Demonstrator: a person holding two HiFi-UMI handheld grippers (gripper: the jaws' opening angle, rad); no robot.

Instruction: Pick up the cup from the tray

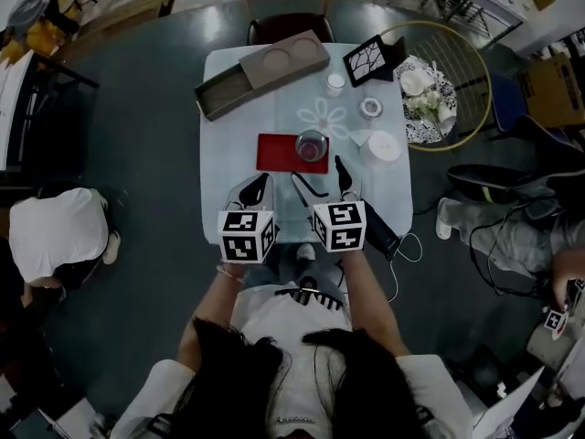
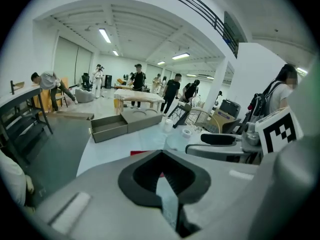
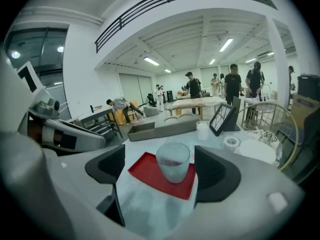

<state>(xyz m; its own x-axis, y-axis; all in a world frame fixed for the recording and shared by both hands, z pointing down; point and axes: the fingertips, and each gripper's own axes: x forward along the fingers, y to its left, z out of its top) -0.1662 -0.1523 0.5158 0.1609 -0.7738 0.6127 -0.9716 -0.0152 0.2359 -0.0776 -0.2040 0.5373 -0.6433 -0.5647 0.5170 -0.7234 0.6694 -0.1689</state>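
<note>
A ribbed clear glass cup (image 1: 312, 144) stands upright on the right end of a flat red tray (image 1: 279, 154) in the middle of the pale table (image 1: 228, 126). My right gripper (image 1: 322, 183) is open just short of the tray's near edge. In the right gripper view, the cup (image 3: 173, 161) stands on the tray (image 3: 147, 170) ahead of the open gripper (image 3: 160, 176), not touched by either dark pad. My left gripper (image 1: 253, 190) hangs over the table left of the right one, shut with nothing in it (image 2: 162, 159).
At the back of the table lie a long brown box (image 1: 260, 71), a framed picture (image 1: 370, 59), a small white cup (image 1: 336, 82), a tape roll (image 1: 370, 108) and a white lidded bowl (image 1: 382, 146). A wire chair (image 1: 457, 71) stands at the right.
</note>
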